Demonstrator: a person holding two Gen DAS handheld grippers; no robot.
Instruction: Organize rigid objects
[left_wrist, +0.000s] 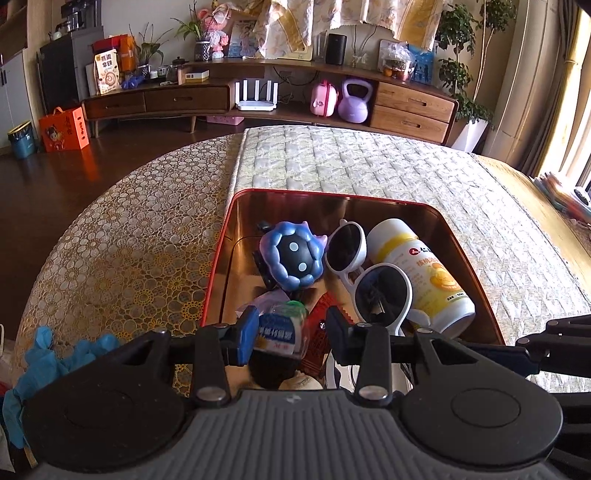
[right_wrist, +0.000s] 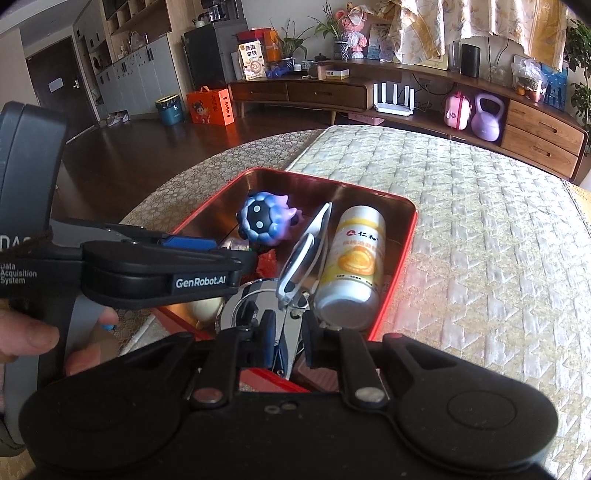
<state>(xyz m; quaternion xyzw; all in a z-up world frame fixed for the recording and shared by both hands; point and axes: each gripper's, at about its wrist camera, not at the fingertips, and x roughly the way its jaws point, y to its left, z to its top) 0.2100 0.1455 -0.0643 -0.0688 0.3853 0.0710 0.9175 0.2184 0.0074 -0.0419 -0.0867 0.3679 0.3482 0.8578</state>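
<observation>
A red tin (left_wrist: 218, 258) with a shiny copper-coloured inside sits on a bench (left_wrist: 122, 236) covered by a lace cloth and a quilted runner (left_wrist: 369, 166); its left wall lies along the runner's left edge. Inside it, a blue spiky toy ball (left_wrist: 290, 254) rests toward the far left, white-framed sunglasses (left_wrist: 364, 266) lean in the middle, and a white bottle with a yellow label (left_wrist: 417, 273) lies on its side along the right wall, touching the sunglasses.

The left gripper (left_wrist: 291, 328) hangs over the tin's near end, its blue pads clasping a small packet with a blue-and-white label (left_wrist: 277, 332). The right gripper (right_wrist: 290, 332) is at the near edge of the tin, its jaws narrowly parted around the lower end of the sunglasses (right_wrist: 303, 258); whether the pads press on the frame I cannot tell. A hand (right_wrist: 33, 339) holds the left gripper's handle. Blue gloves (left_wrist: 55, 354) lie at the bench's near left edge.
</observation>
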